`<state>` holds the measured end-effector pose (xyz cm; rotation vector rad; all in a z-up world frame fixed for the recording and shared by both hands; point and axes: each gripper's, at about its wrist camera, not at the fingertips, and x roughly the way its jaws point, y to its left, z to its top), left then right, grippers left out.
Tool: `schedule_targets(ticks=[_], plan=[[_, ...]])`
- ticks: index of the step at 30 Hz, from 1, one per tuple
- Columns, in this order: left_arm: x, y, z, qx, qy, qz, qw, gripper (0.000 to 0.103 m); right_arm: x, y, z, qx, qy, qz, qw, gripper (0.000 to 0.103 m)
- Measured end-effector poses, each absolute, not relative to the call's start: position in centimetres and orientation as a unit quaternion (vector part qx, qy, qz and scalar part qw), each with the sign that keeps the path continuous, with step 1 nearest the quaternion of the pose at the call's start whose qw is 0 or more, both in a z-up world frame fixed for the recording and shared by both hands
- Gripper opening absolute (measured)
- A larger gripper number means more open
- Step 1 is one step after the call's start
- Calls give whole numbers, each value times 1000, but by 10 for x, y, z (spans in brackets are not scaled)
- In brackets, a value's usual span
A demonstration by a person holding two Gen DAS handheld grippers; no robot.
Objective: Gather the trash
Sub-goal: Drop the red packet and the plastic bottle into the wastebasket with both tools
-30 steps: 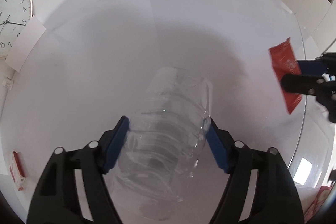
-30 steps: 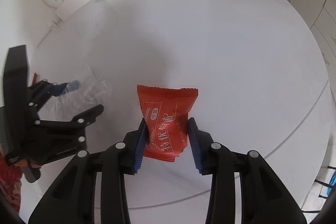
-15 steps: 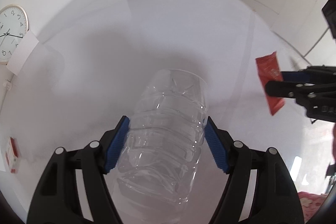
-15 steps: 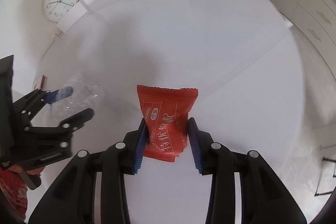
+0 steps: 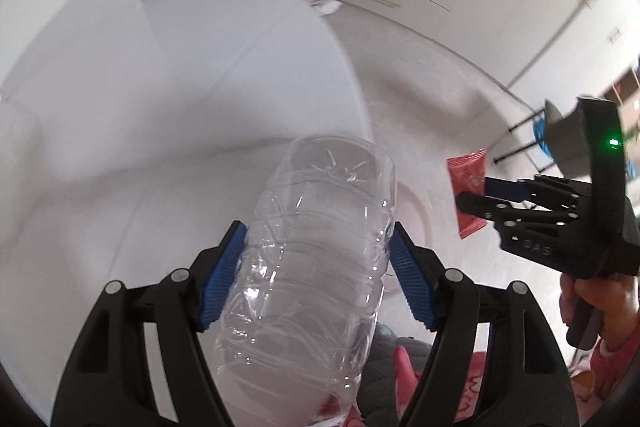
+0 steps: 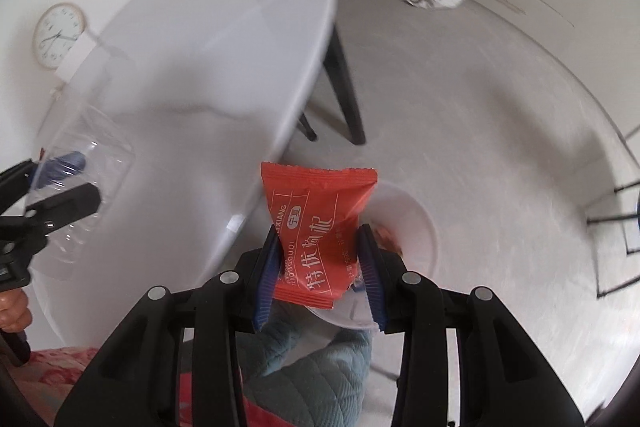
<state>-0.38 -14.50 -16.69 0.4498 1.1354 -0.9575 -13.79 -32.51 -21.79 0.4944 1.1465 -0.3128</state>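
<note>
The left gripper [image 5: 316,267] is clamping a crushed clear plastic bottle [image 5: 308,267] at lower centre of its view, while the right gripper [image 6: 318,269] is pinching a red foil snack packet [image 6: 318,227] — both loads are hanging past the edge of the round white table [image 6: 208,39]. A white bin [image 6: 408,223] is showing just behind the packet, lower centre. Judging from this, each piece should be centred over the rim before any release — the light packet could drift.
</note>
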Motion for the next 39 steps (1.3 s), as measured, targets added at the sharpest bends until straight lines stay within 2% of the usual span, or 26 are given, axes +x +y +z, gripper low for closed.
schedule_targets(ticks=[5, 6, 8, 33, 34, 35, 36, 39], plan=[[-43, -177, -163, 229, 500, -450, 703, 69, -159, -340, -235, 242, 538, -130, 797, 42], [-47, -181, -162, 232, 498, -452, 703, 69, -159, -340, -239, 239, 543, -121, 796, 64], [-54, -192, -161, 235, 498, -453, 701, 69, -161, -340, -241, 218, 547, -142, 795, 100], [-81, -219, -166, 248, 500, -475, 680, 69, -222, -391, -249, 234, 557, -172, 779, 100], [-81, -220, -167, 247, 502, -476, 678, 74, -223, -392, -248, 235, 556, -173, 779, 100], [-82, -222, -167, 247, 504, -475, 678, 89, -225, -394, -248, 235, 555, -174, 778, 100], [-84, -224, -167, 250, 501, -471, 682, 96, -227, -396, -248, 236, 555, -177, 778, 100], [-86, -226, -164, 250, 490, -472, 688, 95, -230, -401, -250, 240, 554, -180, 777, 100]])
